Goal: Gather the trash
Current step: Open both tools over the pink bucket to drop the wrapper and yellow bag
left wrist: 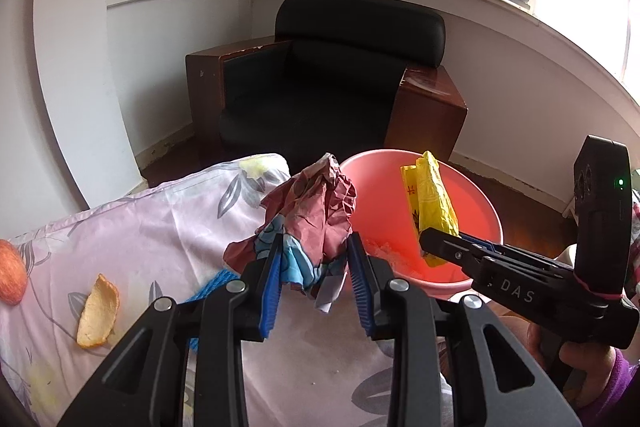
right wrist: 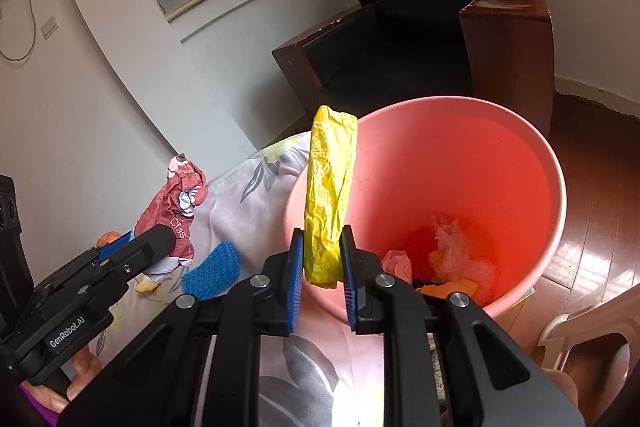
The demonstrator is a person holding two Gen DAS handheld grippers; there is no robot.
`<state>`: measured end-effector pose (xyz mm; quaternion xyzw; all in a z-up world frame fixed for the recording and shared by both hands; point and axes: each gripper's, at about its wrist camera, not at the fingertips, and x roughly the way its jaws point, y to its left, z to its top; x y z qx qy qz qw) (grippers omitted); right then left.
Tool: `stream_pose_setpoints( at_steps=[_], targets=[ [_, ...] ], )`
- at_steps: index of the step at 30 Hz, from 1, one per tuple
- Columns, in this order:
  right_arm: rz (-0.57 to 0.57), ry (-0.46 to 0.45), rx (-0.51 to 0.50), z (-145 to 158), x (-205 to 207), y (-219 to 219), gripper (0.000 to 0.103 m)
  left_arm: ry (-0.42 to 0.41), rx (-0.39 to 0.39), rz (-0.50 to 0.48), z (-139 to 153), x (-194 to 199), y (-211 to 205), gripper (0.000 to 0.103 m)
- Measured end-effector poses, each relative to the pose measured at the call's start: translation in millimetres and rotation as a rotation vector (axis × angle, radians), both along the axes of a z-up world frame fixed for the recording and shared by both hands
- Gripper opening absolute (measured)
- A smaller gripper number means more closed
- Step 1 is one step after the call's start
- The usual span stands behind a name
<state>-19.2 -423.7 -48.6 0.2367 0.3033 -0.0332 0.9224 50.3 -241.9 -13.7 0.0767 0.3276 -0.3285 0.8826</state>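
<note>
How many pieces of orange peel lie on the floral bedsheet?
1: a curled orange peel strip on the floral bedsheet, left of the left gripper. Other peel may be hidden behind the grippers.

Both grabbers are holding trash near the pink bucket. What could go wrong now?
1. The yellow wrapper is pinched only at its bottom end by the right gripper and stands over the pink bucket rim; it might tip and fall outside.
2. The crumpled red wrapper in the left gripper bulges loosely and could slip onto the floral sheet.
3. The two grippers are close together and may bump.
</note>
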Motion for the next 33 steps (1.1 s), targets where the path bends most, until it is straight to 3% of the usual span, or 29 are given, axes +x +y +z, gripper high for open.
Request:
stream_pose_setpoints(
  at_steps=[20,24,28,33],
  targets=[
    [-0.094,0.05,0.047,-23.0,2.3,-37.1,0.019,0.015,0.05,-0.108,-19.5,8.1,-79.5,0.033],
    [-0.098,0.05,0.046,-23.8,0.9,-38.4,0.019,0.014,0.062,-0.117,-23.0,9.6,-87.8,0.037],
    [-0.098,0.051,0.038,-22.5,0.5,-38.1,0.019,0.006,0.076,-0.126,-25.7,7.5,-91.0,0.048],
    [-0.111,0.056,0.032,-22.4,1.7,-35.9,0.019,-0.002,0.081,-0.122,-25.0,6.9,-87.3,0.051]
  ],
)
